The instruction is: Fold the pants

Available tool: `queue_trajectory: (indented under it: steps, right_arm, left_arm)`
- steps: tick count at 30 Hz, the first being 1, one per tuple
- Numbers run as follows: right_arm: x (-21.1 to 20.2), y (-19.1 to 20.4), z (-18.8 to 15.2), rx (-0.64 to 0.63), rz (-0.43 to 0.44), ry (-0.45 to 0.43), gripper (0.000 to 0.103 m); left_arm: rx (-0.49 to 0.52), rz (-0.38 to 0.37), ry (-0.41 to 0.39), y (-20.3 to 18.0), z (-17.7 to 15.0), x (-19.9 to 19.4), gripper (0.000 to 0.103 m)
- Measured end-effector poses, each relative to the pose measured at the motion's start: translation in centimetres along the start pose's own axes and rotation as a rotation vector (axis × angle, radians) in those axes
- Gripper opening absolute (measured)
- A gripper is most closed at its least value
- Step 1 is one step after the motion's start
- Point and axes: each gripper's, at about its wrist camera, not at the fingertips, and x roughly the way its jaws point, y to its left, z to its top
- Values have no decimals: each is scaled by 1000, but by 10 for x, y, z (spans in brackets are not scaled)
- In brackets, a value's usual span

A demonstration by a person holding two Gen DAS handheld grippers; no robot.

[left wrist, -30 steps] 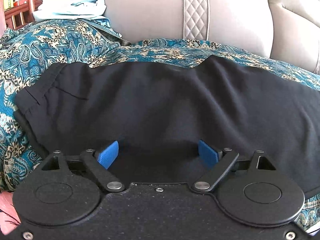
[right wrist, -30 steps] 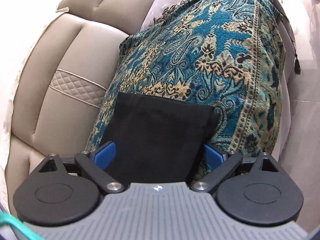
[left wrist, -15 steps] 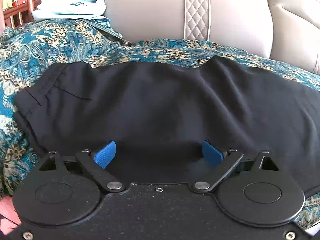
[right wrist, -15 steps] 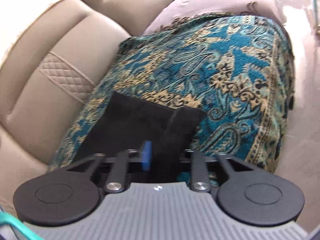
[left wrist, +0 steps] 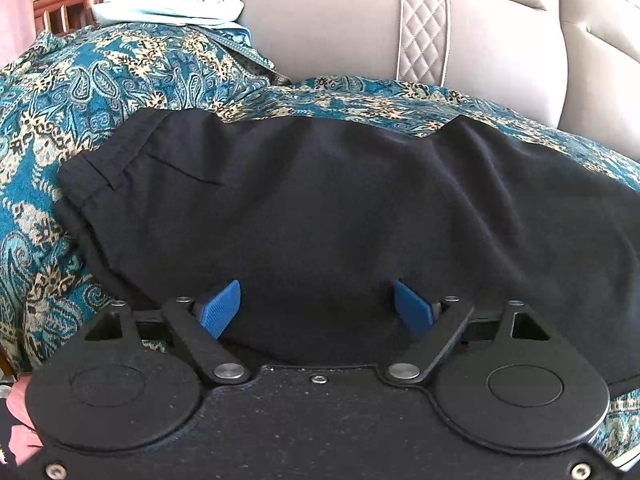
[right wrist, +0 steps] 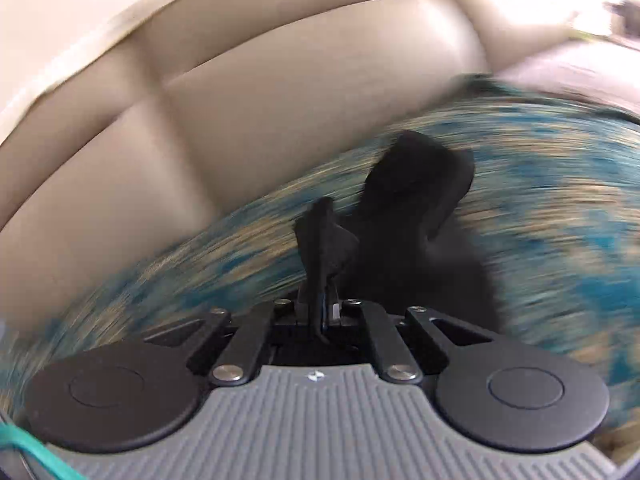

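— Black pants (left wrist: pixel 340 200) lie flat across the paisley throw (left wrist: pixel 60 100) on the sofa?
— Yes. Right gripper (right wrist: pixel 320 304) pinches the leg end, lifted to carry it over; left gripper (left wrist: pixel 316 308) hovers spread wide, probably to steady the waist half.

A beige leather sofa (left wrist: pixel 340 36) with a quilted strip (left wrist: pixel 424 32) fills the back. A teal paisley throw (left wrist: pixel 60 120) covers its seat. Wooden furniture (left wrist: pixel 60 4) stands at the left edge, in daylight.
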Motion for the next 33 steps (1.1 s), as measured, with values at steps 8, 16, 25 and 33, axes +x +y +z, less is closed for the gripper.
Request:
queue_trajectory:
  steps: [8, 16, 25, 33]
  right_arm:
    - [-15, 159, -105, -438, 346, 181, 6]
    - [-53, 186, -154, -657, 426, 180, 6]
    - [-65, 181, -175, -744, 506, 143, 51]
    - [-84, 177, -179, -780, 695, 163, 85]
  left_arm:
    - [-27, 7, 0, 1, -1, 0, 84]
    - [-26, 7, -19, 0, -5, 0, 85]
    - [-19, 2, -12, -1, -4, -2, 87]
    - [-12, -5, -1, 0, -3, 0, 93]
